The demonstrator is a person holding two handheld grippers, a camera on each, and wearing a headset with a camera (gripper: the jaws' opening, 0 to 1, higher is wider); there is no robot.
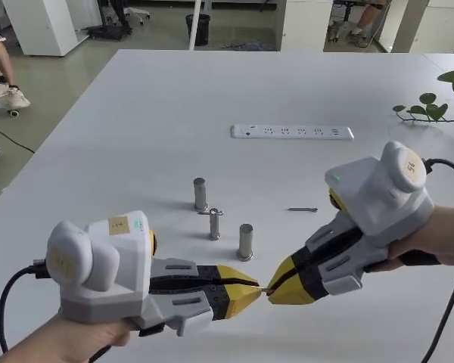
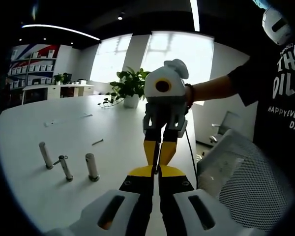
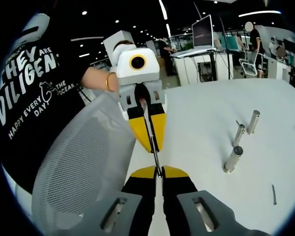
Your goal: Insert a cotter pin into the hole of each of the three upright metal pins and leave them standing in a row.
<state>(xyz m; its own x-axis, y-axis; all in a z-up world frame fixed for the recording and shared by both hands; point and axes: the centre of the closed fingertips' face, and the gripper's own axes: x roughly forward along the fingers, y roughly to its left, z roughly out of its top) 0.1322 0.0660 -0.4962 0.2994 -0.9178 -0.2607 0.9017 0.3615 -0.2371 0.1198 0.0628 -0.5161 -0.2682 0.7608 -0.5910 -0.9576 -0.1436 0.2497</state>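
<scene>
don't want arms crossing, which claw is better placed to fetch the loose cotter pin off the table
Right, likely. The loose cotter pin lies right of the upright pins, ahead of the right claw; the left claw would reach across. Both claws pinch another thin pin between them.

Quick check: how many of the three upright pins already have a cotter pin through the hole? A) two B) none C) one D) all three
C: the middle pin carries a cotter pin across its top; the rear pin and the front pin are bare.
</scene>
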